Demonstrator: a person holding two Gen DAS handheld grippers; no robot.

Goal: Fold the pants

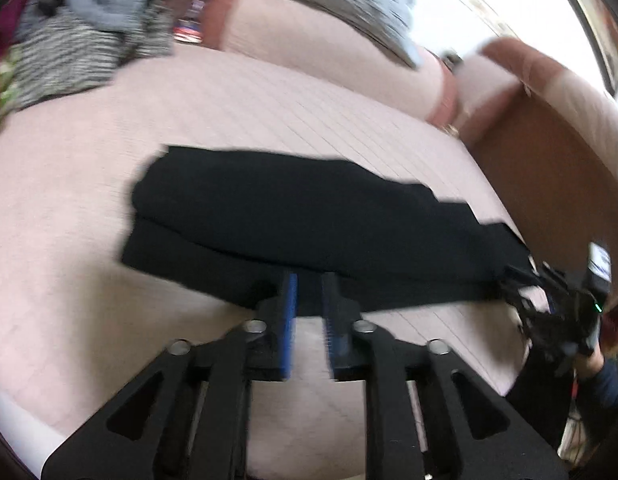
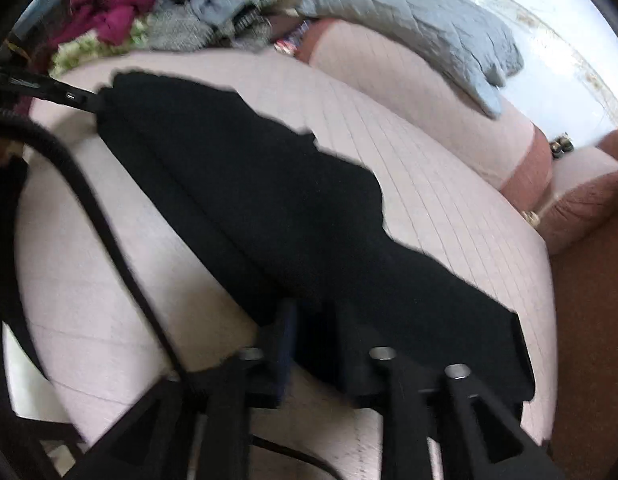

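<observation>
Black pants (image 1: 293, 220) lie lengthwise, folded leg on leg, on a pink quilted sofa seat (image 1: 69, 280); they also show in the right wrist view (image 2: 269, 216). My left gripper (image 1: 311, 284) is at the pants' near long edge, its blue-padded jaws a small gap apart with no cloth between them. My right gripper (image 2: 313, 312) sits over the near end of the pants, jaws slightly apart; the black cloth fills the gap, and I cannot tell if it is pinched. The right gripper also shows in the left wrist view (image 1: 521, 284) at the pants' right end.
A pile of grey, striped and magenta clothes (image 2: 157, 16) lies at the seat's far end. A grey quilted blanket (image 2: 429, 32) drapes the pink backrest (image 2: 409, 92). A brown armrest (image 1: 549, 184) stands at the right. A black cable (image 2: 109, 232) crosses the seat.
</observation>
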